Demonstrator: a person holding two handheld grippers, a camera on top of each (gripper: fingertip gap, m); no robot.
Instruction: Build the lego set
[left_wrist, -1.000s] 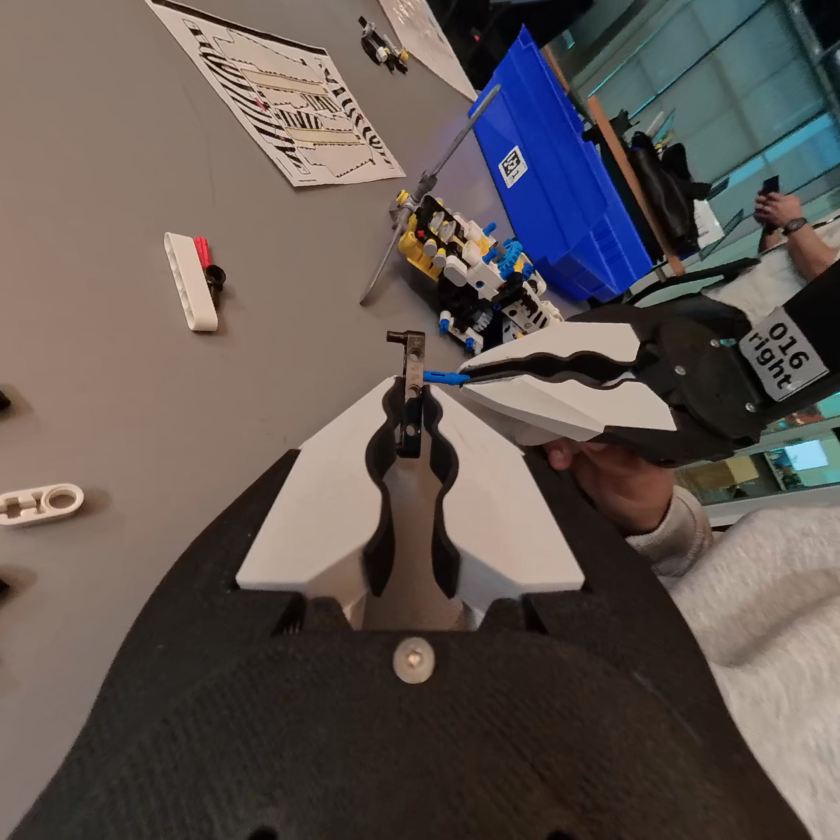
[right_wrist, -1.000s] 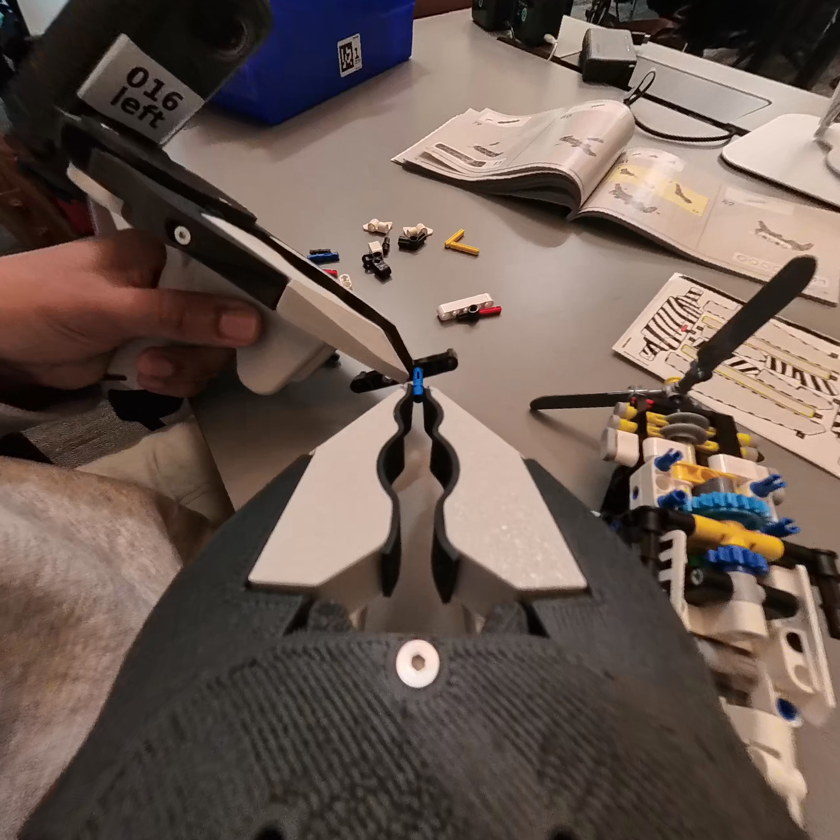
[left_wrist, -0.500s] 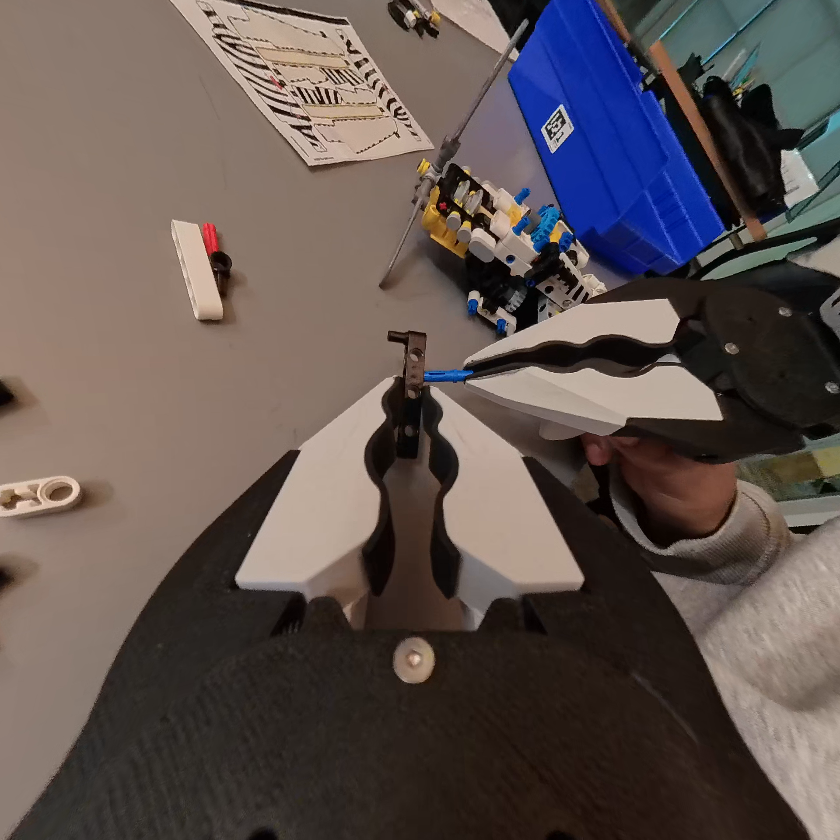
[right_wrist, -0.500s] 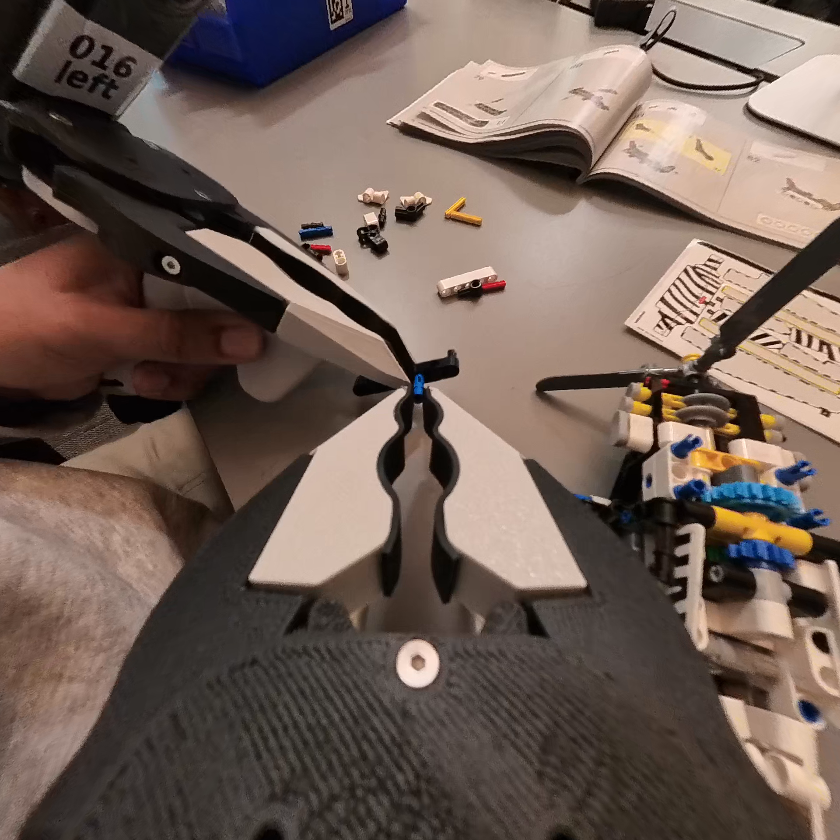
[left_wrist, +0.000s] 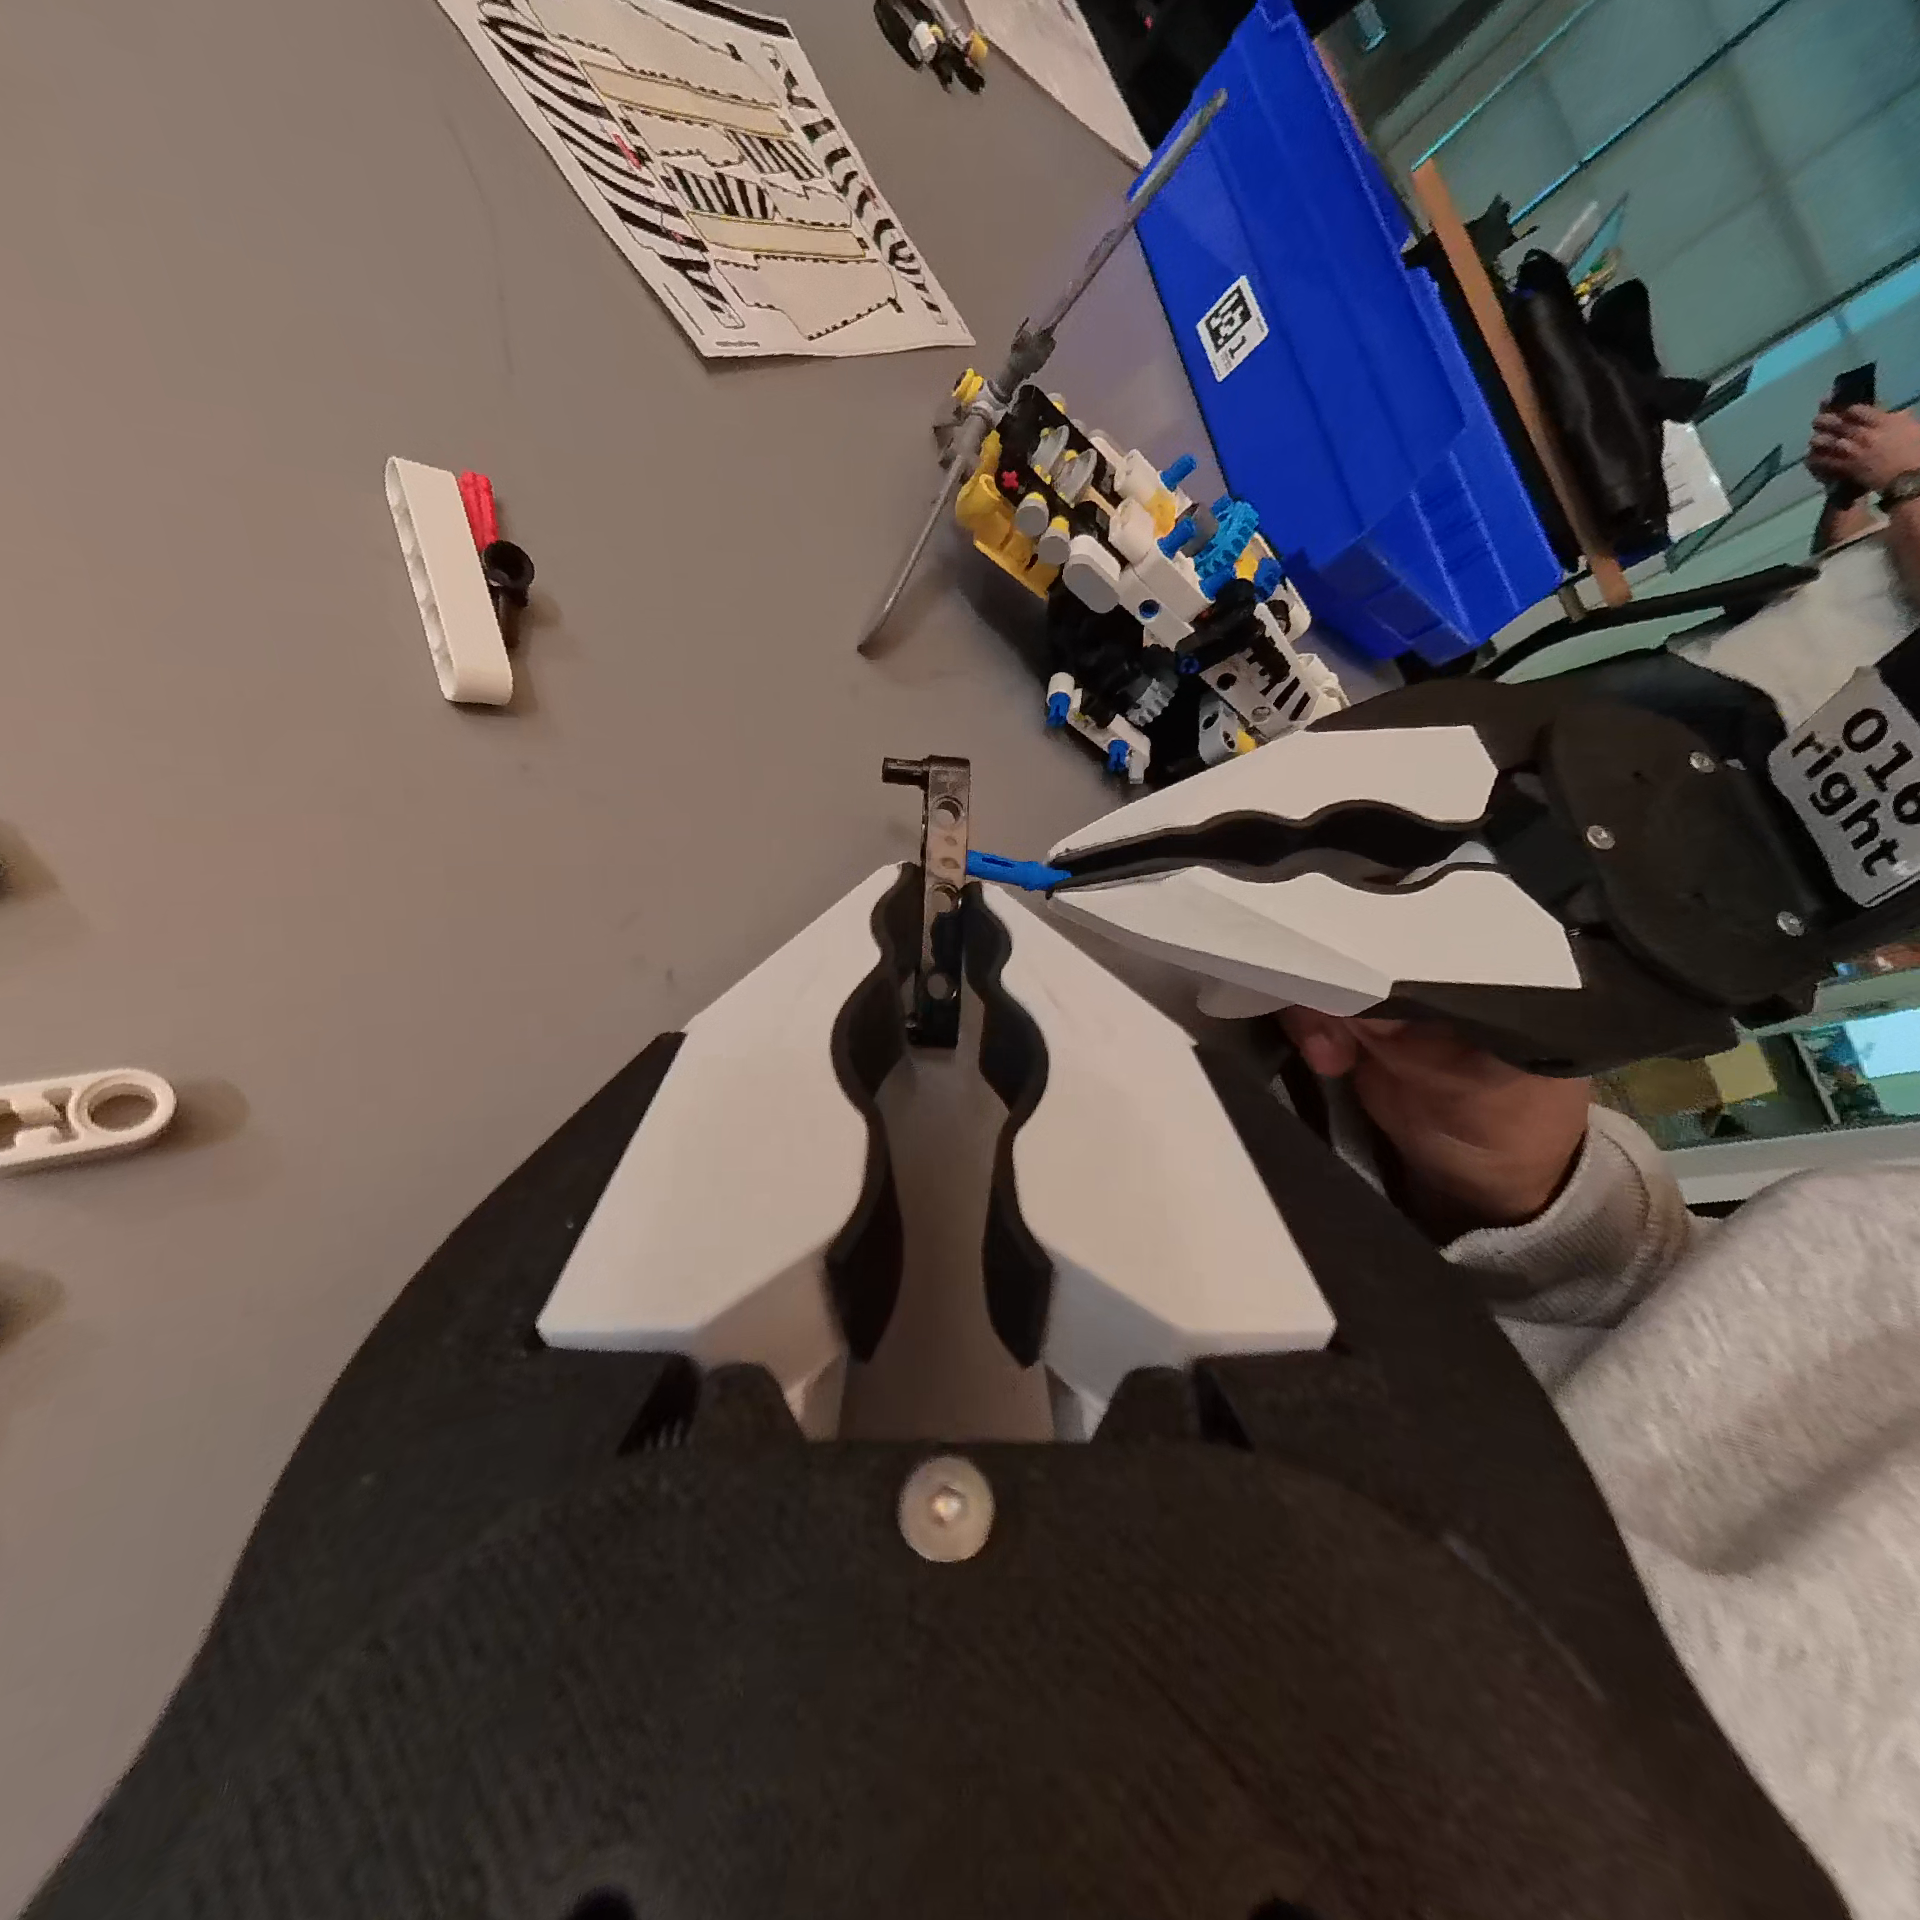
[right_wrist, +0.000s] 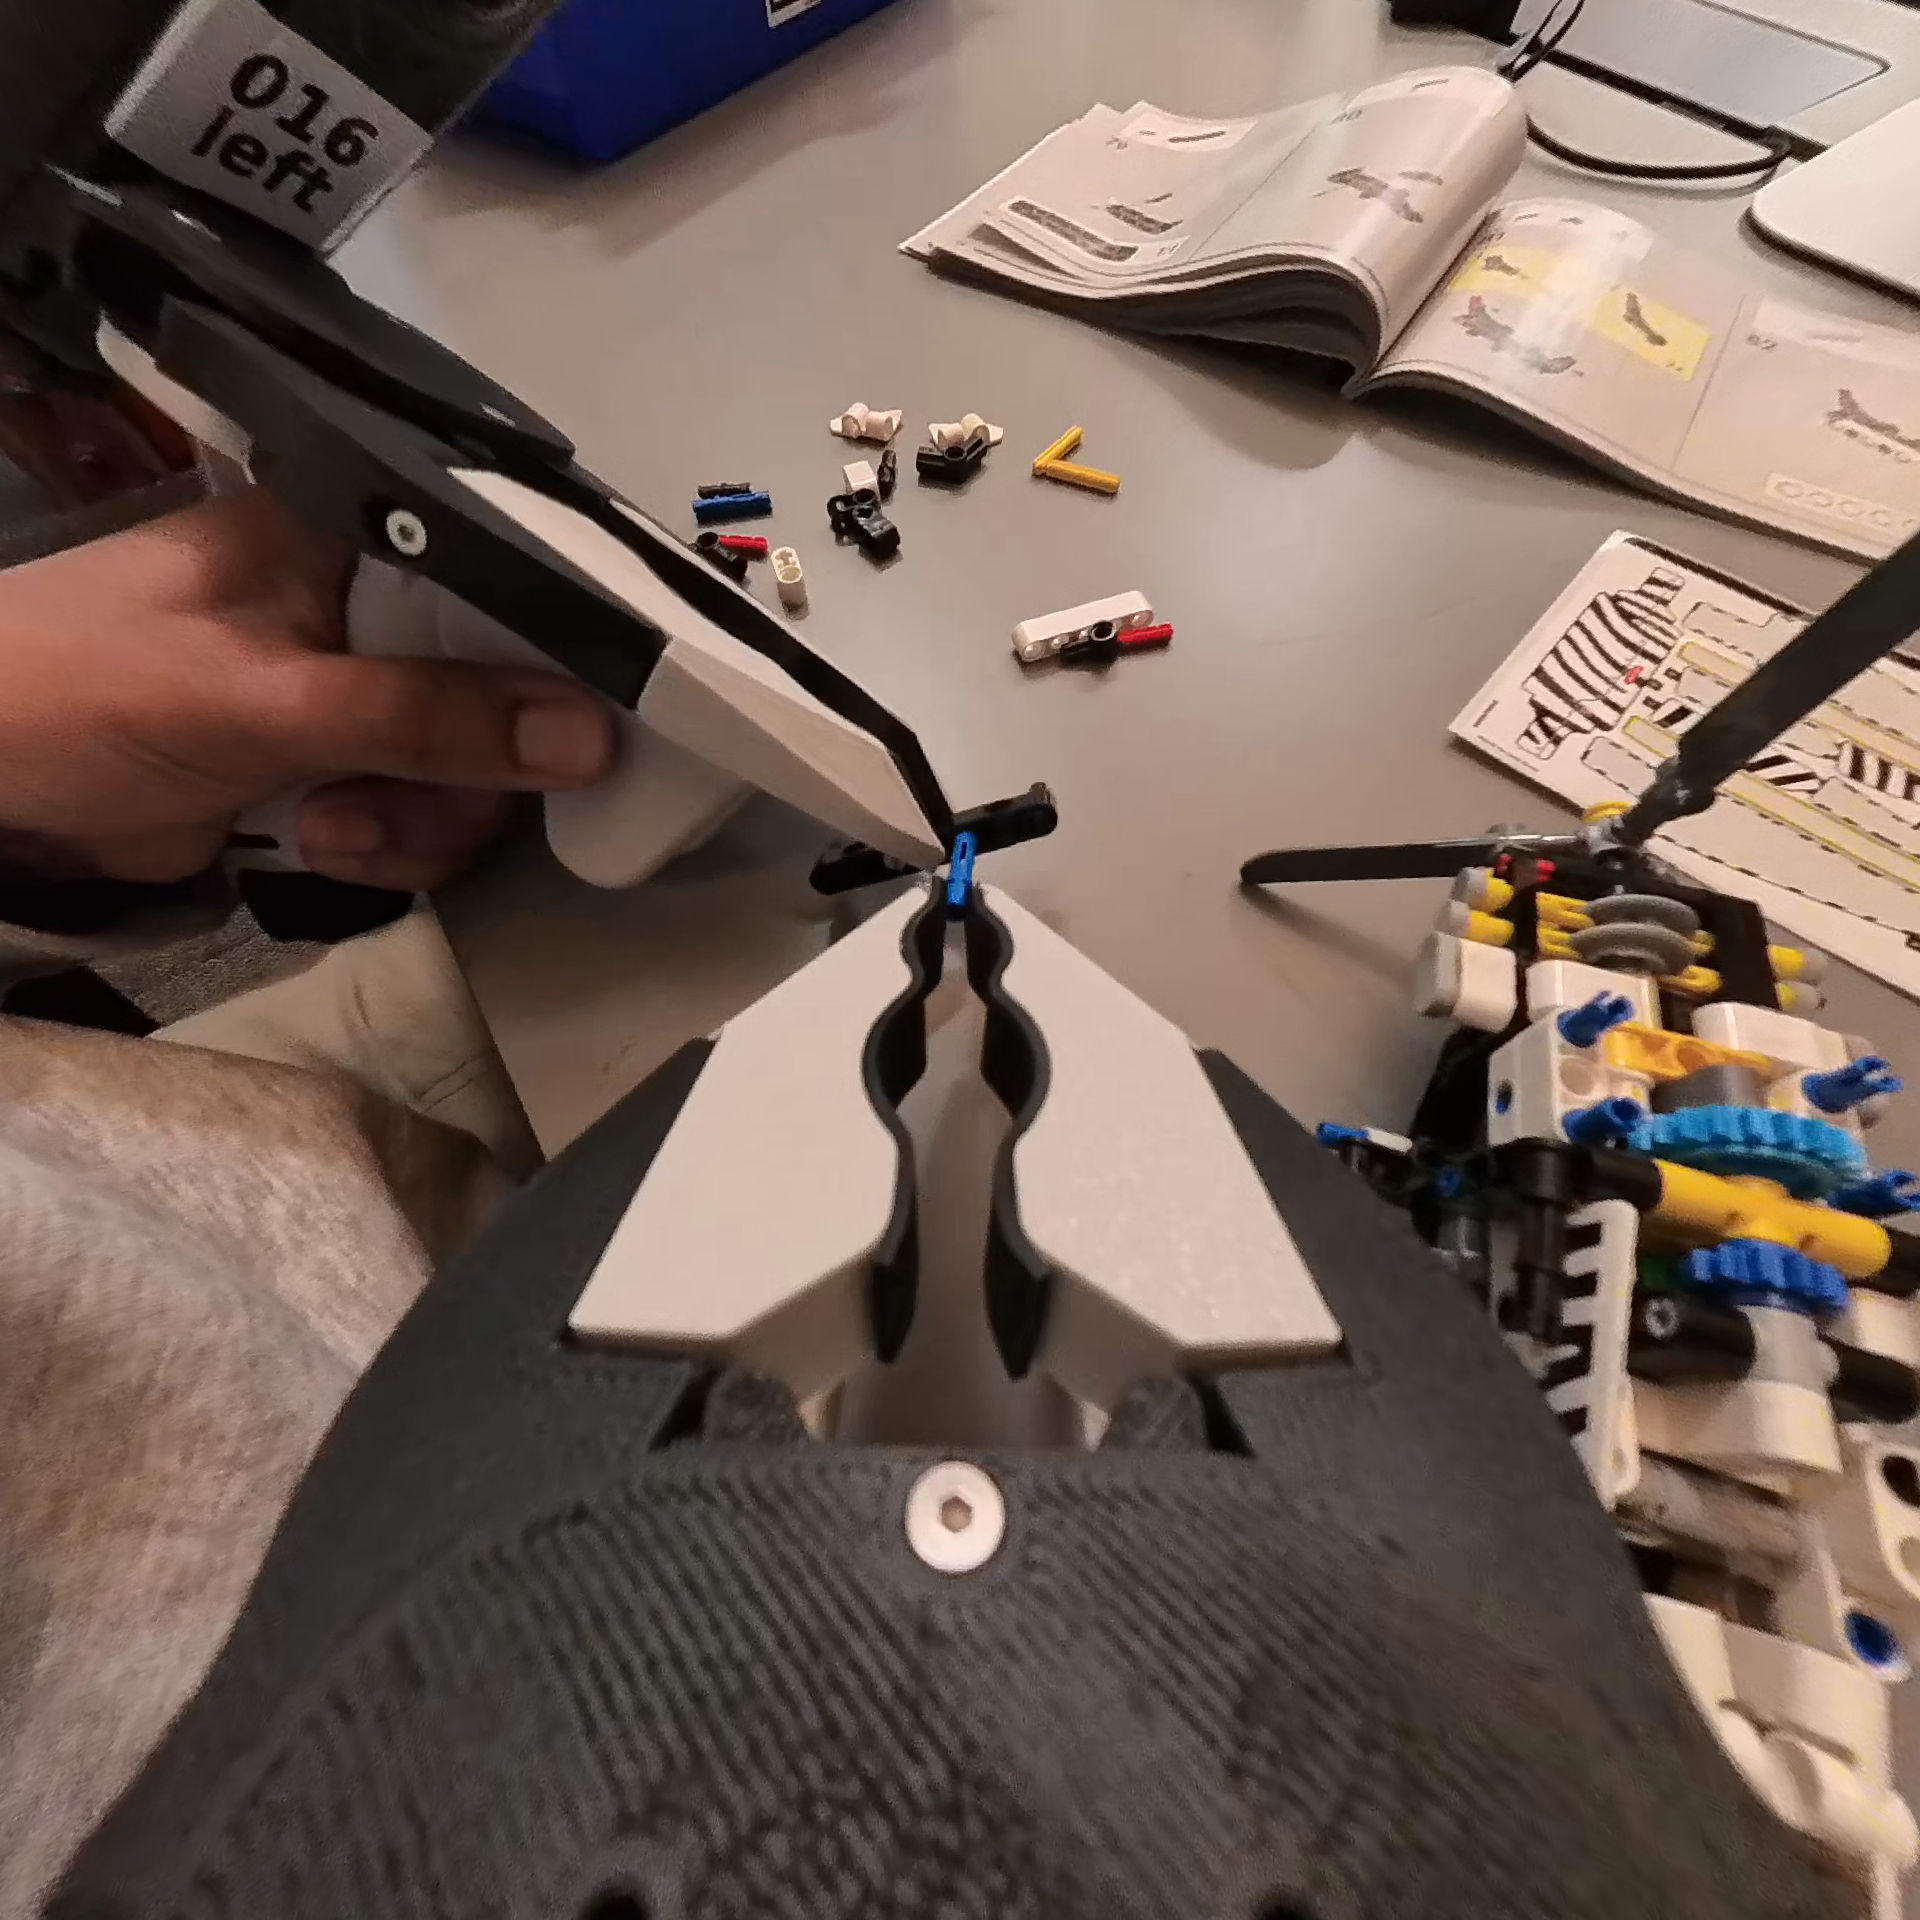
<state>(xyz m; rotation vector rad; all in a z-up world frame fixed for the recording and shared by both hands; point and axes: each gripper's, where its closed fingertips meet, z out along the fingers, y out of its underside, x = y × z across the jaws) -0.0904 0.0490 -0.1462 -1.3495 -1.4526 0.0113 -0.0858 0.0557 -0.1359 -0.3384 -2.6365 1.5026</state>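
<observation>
My left gripper (left_wrist: 940, 909) is shut on a black holed beam (left_wrist: 943, 831) that stands up between its fingers above the grey table. My right gripper (right_wrist: 958, 902) is shut on a small blue pin (right_wrist: 961, 871). In the left wrist view the right gripper (left_wrist: 1055, 883) comes in from the right and the blue pin (left_wrist: 1003, 862) has its tip at a hole of the beam. In the right wrist view the black beam (right_wrist: 1013, 821) lies crosswise beyond the pin, held by the left gripper (right_wrist: 930, 844). The part-built helicopter model (right_wrist: 1662, 1091) stands at the right.
Loose parts lie on the table: a white beam with a red pin (left_wrist: 452, 587), a white connector (left_wrist: 88, 1117), and several small pieces (right_wrist: 862, 499). An open instruction booklet (right_wrist: 1351, 239) and a sticker sheet (left_wrist: 707, 177) lie farther off. A blue bin (left_wrist: 1320, 343) stands behind the model. The grippers are tip to tip, or close to it. It is some 11 centimeters from my left tips to the white connector (left_wrist: 88, 1117). The right camera catches it too, in the right wrist view (right_wrist: 789, 568).
Both grippers keep their hold with the pin at the beam. The views have shifted a little; the pin and beam stay pressed together.
</observation>
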